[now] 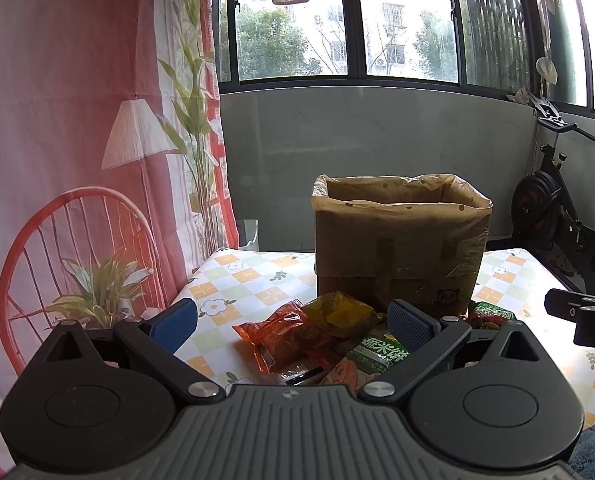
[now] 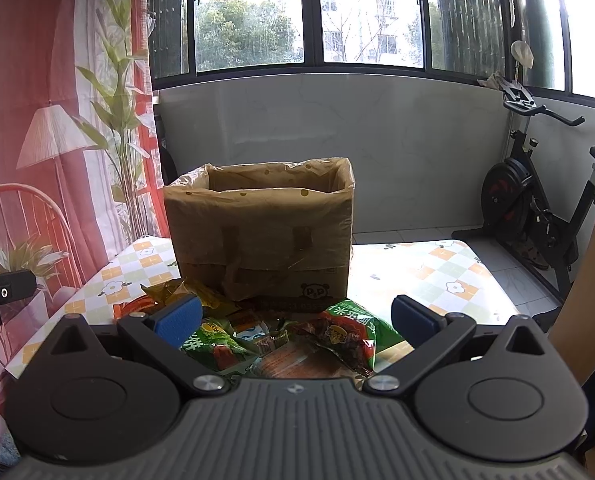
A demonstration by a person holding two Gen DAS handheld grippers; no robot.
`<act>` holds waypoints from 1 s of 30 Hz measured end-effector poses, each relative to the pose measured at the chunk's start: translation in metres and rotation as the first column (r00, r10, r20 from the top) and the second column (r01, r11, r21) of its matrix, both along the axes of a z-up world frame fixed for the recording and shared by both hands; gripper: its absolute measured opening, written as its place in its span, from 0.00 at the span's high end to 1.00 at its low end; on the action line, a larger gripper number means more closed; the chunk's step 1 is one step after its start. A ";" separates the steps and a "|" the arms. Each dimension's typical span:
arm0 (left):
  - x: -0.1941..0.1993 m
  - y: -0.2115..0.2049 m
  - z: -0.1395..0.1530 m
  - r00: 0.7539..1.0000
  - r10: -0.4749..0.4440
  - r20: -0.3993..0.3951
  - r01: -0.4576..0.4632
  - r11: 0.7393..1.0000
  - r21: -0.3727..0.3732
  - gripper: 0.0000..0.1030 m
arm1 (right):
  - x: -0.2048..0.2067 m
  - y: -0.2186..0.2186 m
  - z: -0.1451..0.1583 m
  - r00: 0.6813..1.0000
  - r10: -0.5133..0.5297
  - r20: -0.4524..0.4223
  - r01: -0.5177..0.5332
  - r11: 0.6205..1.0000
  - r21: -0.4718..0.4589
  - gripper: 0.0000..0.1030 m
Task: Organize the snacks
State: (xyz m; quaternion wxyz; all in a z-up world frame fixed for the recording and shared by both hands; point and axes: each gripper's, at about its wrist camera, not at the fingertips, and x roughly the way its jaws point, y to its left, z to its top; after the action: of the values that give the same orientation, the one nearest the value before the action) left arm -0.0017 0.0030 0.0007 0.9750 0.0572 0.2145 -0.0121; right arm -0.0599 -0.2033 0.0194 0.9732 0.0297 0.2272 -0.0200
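Observation:
A cardboard box (image 1: 397, 256) lined with a clear plastic bag stands open-topped at the back of the table; it also fills the middle of the right wrist view as the box (image 2: 261, 244). A heap of snack packets lies in front of it: an orange packet (image 1: 285, 336), a yellow packet (image 1: 337, 314), a green rice-cracker packet (image 1: 381, 354). My left gripper (image 1: 293, 324) hangs open above them, holding nothing. In the right wrist view a green packet (image 2: 213, 346) and a red-brown packet (image 2: 337, 338) lie below my right gripper (image 2: 297, 320), which is open and holds nothing.
The table wears a checked flower-print cloth (image 1: 241, 284). A printed curtain (image 1: 77, 140) hangs on the left, windows behind. An exercise bike (image 2: 537, 216) stands on the floor at the right. The right gripper's body (image 1: 585, 316) shows at the left view's right edge.

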 end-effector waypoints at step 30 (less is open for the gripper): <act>-0.001 0.000 -0.001 1.000 0.003 0.004 -0.003 1.000 -0.010 0.01 | -0.001 0.000 0.000 1.000 -0.003 0.002 0.003 1.000 -0.004 0.01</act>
State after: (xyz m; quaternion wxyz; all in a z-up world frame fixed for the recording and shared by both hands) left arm -0.0028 0.0025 -0.0005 0.9757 0.0518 0.2125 -0.0114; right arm -0.0605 -0.2030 0.0197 0.9734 0.0283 0.2263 -0.0218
